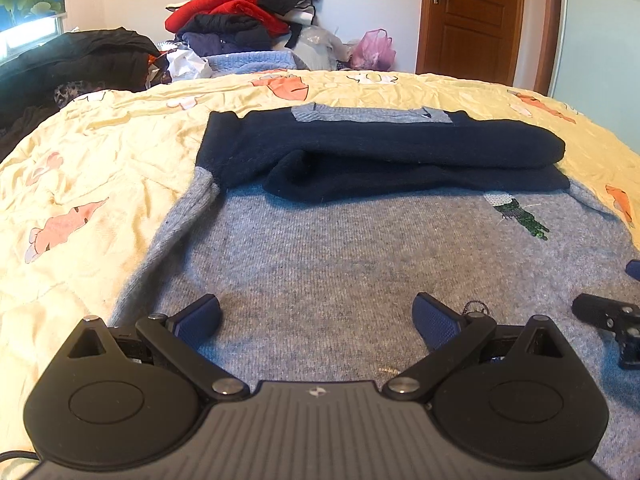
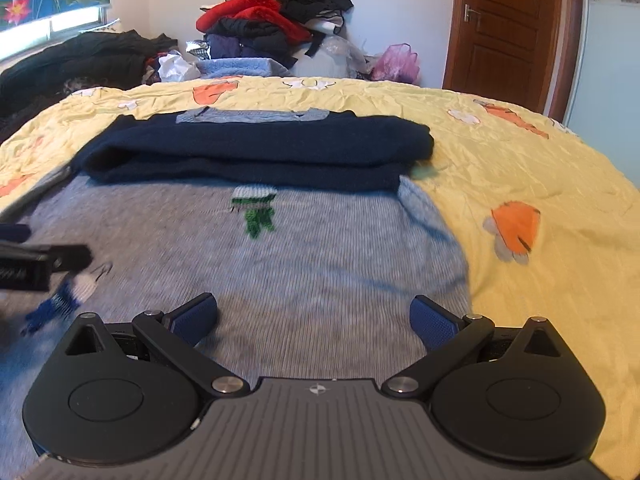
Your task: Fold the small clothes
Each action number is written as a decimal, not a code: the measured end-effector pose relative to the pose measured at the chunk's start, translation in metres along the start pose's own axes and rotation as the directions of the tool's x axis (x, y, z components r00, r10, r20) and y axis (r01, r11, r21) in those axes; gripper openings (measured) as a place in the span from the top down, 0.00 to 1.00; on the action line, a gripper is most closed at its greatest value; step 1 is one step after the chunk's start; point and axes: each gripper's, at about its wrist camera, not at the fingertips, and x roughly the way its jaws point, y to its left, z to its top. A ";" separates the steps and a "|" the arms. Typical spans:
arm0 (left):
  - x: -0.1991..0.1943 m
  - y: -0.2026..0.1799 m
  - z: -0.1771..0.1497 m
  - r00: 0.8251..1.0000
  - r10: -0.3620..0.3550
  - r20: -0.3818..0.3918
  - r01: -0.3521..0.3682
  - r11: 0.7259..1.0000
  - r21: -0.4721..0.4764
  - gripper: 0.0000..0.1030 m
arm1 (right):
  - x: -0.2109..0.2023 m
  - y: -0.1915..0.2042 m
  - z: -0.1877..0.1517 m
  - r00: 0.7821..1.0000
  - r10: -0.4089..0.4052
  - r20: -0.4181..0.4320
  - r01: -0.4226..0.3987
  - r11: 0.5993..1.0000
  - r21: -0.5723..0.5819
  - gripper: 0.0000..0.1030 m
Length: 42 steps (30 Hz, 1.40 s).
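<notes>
A small grey knitted sweater (image 1: 320, 248) (image 2: 320, 248) lies flat on the bed, a green sequin figure (image 1: 516, 216) (image 2: 258, 212) on its front. Its navy sleeves (image 1: 384, 152) (image 2: 256, 152) are folded across the chest, and the grey collar (image 1: 372, 114) is at the far end. My left gripper (image 1: 318, 320) hovers open over the sweater's near part, nothing between its blue pads. My right gripper (image 2: 314, 320) is open too, over the near right part of the sweater. Each gripper shows at the edge of the other's view: the right gripper (image 1: 608, 320), the left gripper (image 2: 36, 264).
The yellow bedspread (image 1: 100, 160) (image 2: 540, 168) with orange prints stretches out on both sides of the sweater. Behind the bed rises a pile of red and dark clothes (image 1: 240, 12) (image 2: 272, 16), with a pink bag (image 1: 372, 50) and a brown door (image 1: 472, 16) at the right.
</notes>
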 end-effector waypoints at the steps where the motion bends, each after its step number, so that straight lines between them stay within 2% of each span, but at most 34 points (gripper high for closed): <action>1: 0.000 0.000 0.000 1.000 0.000 0.000 0.000 1.000 0.000 0.00 | -0.001 0.000 0.000 1.000 0.001 0.001 -0.001 1.000 0.002 0.00; 42: 0.001 0.000 0.000 1.000 0.001 -0.001 -0.001 1.000 -0.001 0.00 | 0.002 0.003 0.001 1.000 0.004 0.000 -0.004 1.000 -0.001 0.00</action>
